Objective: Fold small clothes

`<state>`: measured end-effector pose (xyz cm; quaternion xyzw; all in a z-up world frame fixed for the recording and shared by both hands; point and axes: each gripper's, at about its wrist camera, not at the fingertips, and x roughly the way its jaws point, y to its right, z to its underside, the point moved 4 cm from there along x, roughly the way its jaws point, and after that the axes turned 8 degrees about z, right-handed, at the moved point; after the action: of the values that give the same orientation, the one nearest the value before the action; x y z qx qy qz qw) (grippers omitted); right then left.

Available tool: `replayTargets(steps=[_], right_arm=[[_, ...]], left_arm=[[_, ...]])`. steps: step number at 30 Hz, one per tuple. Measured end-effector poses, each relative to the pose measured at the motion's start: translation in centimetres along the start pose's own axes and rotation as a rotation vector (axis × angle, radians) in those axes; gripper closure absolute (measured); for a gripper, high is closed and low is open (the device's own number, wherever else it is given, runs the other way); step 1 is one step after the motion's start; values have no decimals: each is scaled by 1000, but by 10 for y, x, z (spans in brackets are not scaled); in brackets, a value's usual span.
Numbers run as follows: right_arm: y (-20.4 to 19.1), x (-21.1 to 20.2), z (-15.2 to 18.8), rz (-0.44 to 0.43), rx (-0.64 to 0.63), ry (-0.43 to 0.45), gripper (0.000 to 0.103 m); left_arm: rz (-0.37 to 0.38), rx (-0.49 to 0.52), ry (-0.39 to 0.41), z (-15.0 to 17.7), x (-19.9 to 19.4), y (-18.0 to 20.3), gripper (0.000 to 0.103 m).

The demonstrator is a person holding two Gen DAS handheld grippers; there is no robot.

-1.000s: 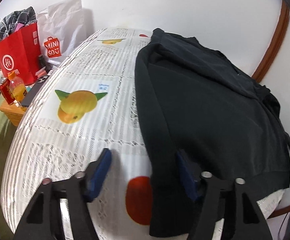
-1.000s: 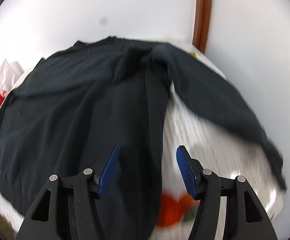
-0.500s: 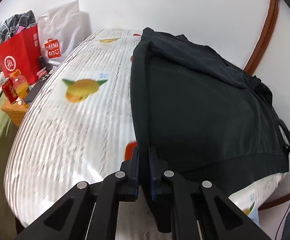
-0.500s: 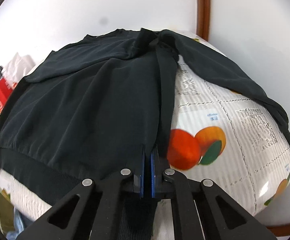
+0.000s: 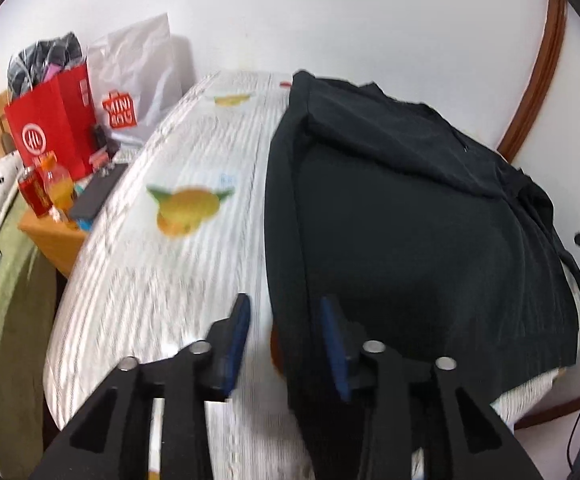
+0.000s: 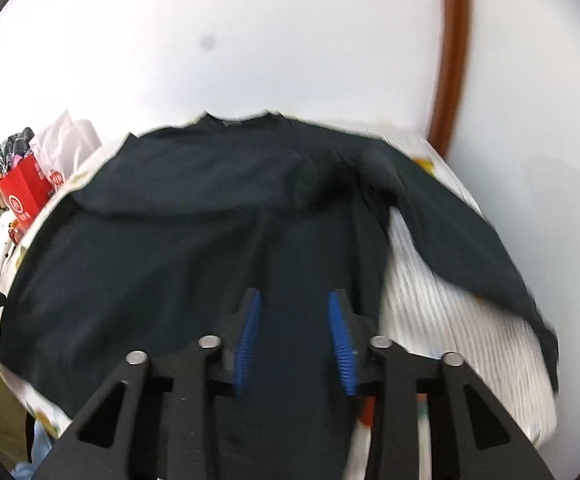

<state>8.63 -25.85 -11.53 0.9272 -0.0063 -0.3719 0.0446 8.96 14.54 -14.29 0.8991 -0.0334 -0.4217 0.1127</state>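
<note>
A black long-sleeved top (image 5: pixel 410 240) lies spread on a table with a white fruit-print cloth (image 5: pixel 149 280). My left gripper (image 5: pixel 285 336) hovers at the top's left side edge near the hem. Its jaws are opening, and the folded edge runs under the gap with no pad pressing on it. In the right wrist view the top (image 6: pixel 169 240) fills the table, with one sleeve (image 6: pixel 470 248) stretched out to the right over the cloth (image 6: pixel 450 340). My right gripper (image 6: pixel 296 336) hangs over the top's lower right part. Its jaws are opening, with fabric below them and nothing gripped.
Left of the table a small wooden stand (image 5: pixel 49 228) carries a red paper bag (image 5: pixel 49 132), a white shopping bag (image 5: pixel 133 80) and an orange drink bottle (image 5: pixel 59 188). Green bedding (image 5: pixel 5 280) lies beyond it. A white wall with brown trim (image 5: pixel 538 72) stands behind the table.
Both grippers closed on the top's side edges half a second ago. They have since opened, let the fabric go and risen, the right one moving inward over the top.
</note>
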Motion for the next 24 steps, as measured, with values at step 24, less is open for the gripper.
replayTargets(steps=[24], right_arm=[[-331, 254, -237, -401, -311, -72, 56]], left_arm=[[-56, 100, -33, -135, 133, 0, 55]])
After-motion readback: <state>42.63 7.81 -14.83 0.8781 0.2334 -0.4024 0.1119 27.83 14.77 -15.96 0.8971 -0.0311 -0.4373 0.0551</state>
